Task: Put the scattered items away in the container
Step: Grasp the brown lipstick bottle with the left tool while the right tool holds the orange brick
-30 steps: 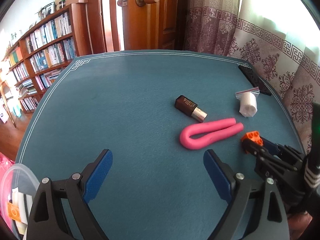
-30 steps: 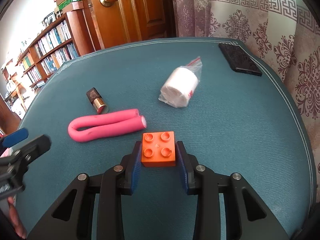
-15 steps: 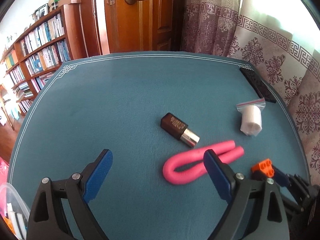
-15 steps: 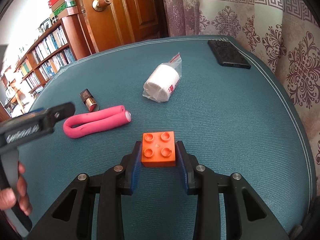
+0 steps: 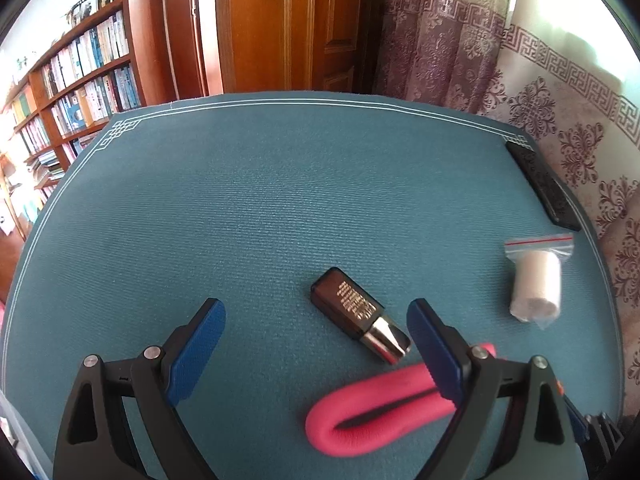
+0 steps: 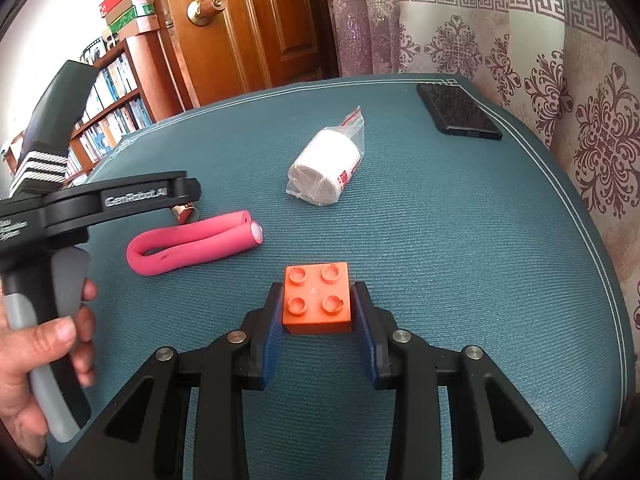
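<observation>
One square orange plastic brick [image 6: 317,299] is clamped by the right gripper [image 6: 317,322]; the left gripper [image 5: 316,336], spread wide, is aimed at the brown-and-silver lipstick tube [image 5: 360,314], to be enclosed next.

The bench [image 5: 248,208] wears a teal ribbed cloth edged with thin white lines; on it lie a dark lipstick tube [image 5: 358,314] with a silver end, just beside a bent pink foam roller [image 6: 192,242]; a white roll in a clear bag [image 6: 326,172] sits apart; a black phone [image 6: 458,112] rests near the far corner.
</observation>
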`<move>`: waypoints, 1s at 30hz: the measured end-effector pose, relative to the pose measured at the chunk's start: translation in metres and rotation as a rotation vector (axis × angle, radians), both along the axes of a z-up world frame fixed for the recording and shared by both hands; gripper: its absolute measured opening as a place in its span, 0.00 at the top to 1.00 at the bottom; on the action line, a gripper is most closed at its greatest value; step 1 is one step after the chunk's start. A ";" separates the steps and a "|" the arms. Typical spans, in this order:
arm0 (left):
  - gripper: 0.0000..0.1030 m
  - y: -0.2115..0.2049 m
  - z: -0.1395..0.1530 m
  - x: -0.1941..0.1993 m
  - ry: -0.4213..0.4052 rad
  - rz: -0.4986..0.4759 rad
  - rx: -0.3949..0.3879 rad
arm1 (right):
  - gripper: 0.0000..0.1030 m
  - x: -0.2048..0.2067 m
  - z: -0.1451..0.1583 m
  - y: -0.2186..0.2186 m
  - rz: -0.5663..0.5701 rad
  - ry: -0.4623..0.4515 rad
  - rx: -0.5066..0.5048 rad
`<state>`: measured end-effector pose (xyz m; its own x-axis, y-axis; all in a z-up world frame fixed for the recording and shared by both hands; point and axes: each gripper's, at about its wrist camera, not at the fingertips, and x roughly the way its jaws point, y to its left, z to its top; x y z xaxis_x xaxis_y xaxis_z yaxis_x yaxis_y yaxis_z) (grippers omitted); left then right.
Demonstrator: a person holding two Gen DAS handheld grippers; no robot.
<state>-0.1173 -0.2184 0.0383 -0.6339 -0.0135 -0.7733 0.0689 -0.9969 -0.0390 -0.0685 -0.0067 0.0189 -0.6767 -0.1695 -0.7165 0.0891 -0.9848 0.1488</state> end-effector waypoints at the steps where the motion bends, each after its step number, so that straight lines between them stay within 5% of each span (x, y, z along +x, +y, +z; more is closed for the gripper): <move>1: 0.08 0.000 -0.002 -0.003 -0.001 0.002 0.000 | 0.65 0.000 0.000 0.000 0.000 0.000 0.000; 21: 0.10 -0.022 -0.012 -0.006 0.019 0.005 -0.070 | 0.65 0.001 0.000 0.000 0.000 0.002 -0.006; 28: 0.71 -0.014 -0.006 0.003 0.044 -0.076 -0.055 | 0.65 0.000 0.001 0.001 0.000 0.003 -0.012; 30: 0.78 -0.015 -0.004 0.005 0.040 -0.076 -0.047 | 0.65 0.000 0.001 0.002 -0.001 0.004 -0.021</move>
